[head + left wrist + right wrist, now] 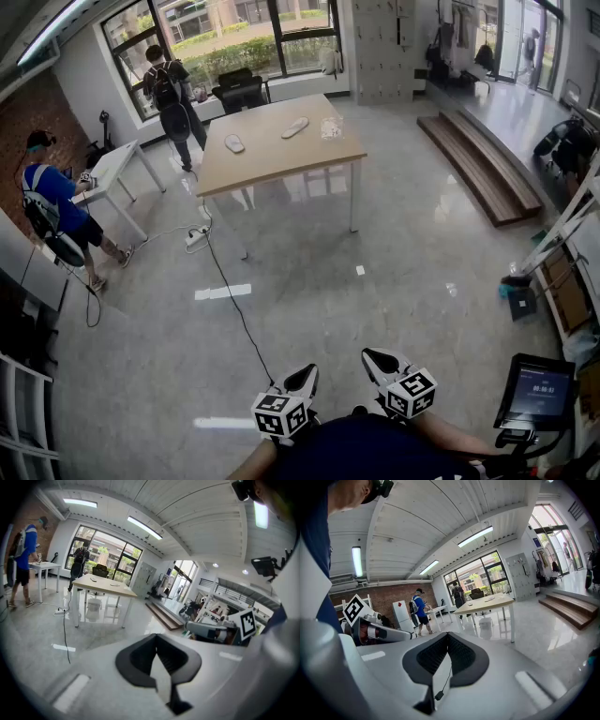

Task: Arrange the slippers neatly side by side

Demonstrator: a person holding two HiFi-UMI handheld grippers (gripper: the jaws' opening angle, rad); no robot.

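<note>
Far L: person in blue top [52, 202] at a white table [112, 164]; backpack wearer [169, 89] by the windows. Ctr: pale slipper [234, 143] and second slipper [295, 127] lie well apart on the wooden desk [281, 161]. Foreground: left gripper [300, 380] & right gripper [380, 361] hover over the floor near the wearer's body, both prs of fingers pressed together, nothing btwn them.

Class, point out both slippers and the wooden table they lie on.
left slipper [234, 143], head view, middle of its sole.
right slipper [294, 127], head view, its middle.
wooden table [281, 161], head view, bare top.
</note>
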